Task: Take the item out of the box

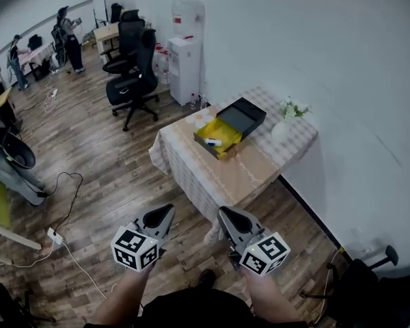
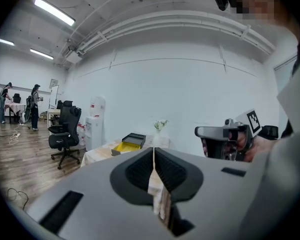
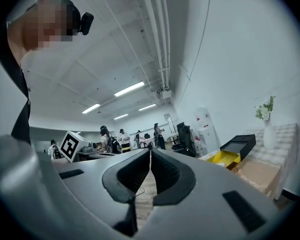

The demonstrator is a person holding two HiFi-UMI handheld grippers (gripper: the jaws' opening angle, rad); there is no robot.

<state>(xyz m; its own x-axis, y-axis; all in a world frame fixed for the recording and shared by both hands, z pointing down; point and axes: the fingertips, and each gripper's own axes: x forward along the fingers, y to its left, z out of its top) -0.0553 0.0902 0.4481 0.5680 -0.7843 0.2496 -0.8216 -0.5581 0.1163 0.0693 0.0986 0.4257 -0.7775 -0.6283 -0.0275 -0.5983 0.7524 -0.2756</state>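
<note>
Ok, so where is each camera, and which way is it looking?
Head view: on the person's head, looking steeply down at the table and box; both forearms, left gripper and right gripper show.
Left gripper view: rides the left gripper, facing the table; its shut fingers and the right gripper beside it show.
Right gripper view: rides the right gripper, facing the room, box at right; its shut fingers and the person's upper body show.
Shared: all three see the box.
</note>
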